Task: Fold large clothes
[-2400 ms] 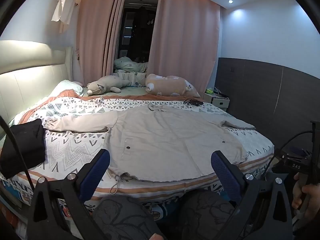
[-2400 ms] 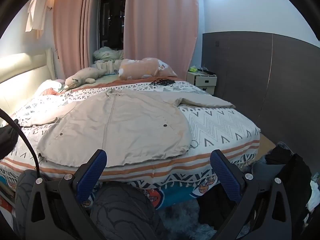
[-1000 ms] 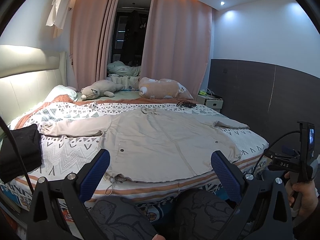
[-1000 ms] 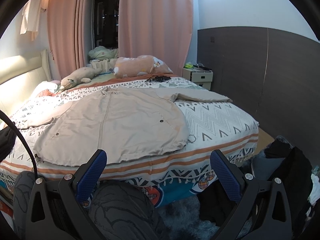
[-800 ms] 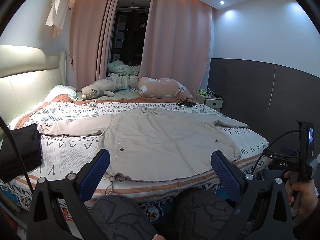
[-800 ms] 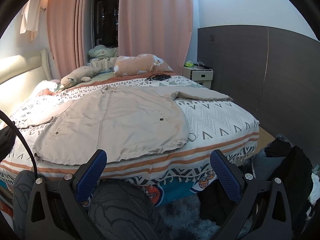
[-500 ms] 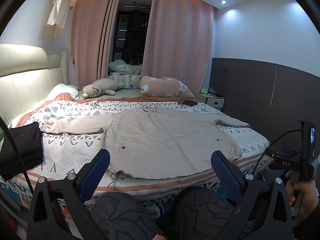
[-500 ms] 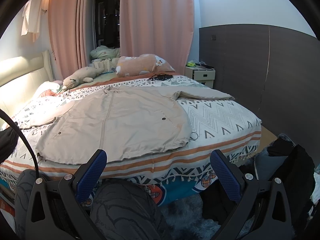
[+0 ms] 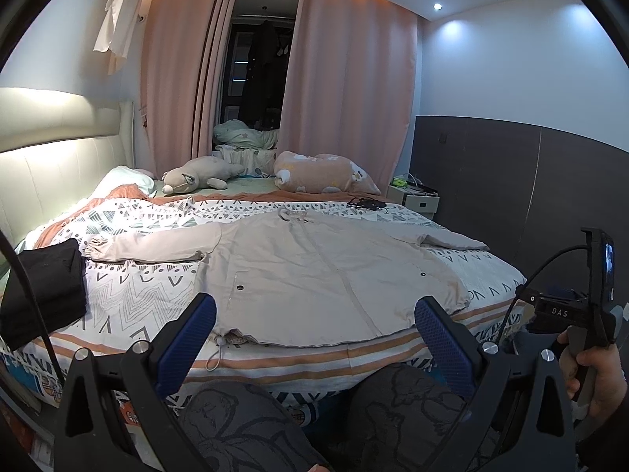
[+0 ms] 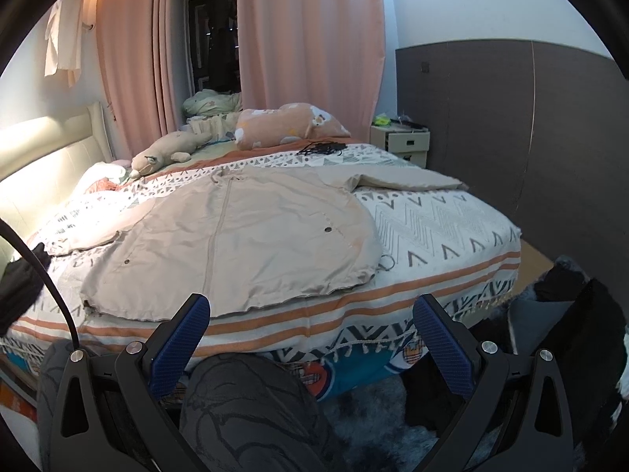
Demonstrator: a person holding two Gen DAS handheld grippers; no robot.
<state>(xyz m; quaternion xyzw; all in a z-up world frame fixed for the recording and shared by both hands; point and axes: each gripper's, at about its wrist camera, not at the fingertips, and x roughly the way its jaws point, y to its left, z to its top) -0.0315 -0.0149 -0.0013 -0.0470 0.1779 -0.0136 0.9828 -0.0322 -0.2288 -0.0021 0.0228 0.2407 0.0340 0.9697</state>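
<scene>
A large beige jacket [image 9: 322, 271] [image 10: 243, 236] lies flat on the patterned bedspread [image 9: 141, 295], collar away from me, hem at the near bed edge, both sleeves spread out to the sides. My left gripper [image 9: 314, 306] is open, held in front of the bed just short of the hem, with nothing between its blue pads. My right gripper [image 10: 310, 310] is likewise open and empty, a little short of the hem near the jacket's right corner. A drawstring [image 9: 216, 354] hangs over the bed edge at the left hem corner.
A black folded garment [image 9: 43, 287] lies at the bed's left edge. Plush toys [image 9: 200, 177] and a cushion [image 9: 322, 173] rest at the far side, a black cable bundle [image 10: 320, 147] beside them. A person's knees [image 9: 243, 424] are below the grippers. Dark clothes [image 10: 570, 334] lie on the floor at right.
Both grippers have drifted slightly toward the bed and stayed open; the jacket has not moved.
</scene>
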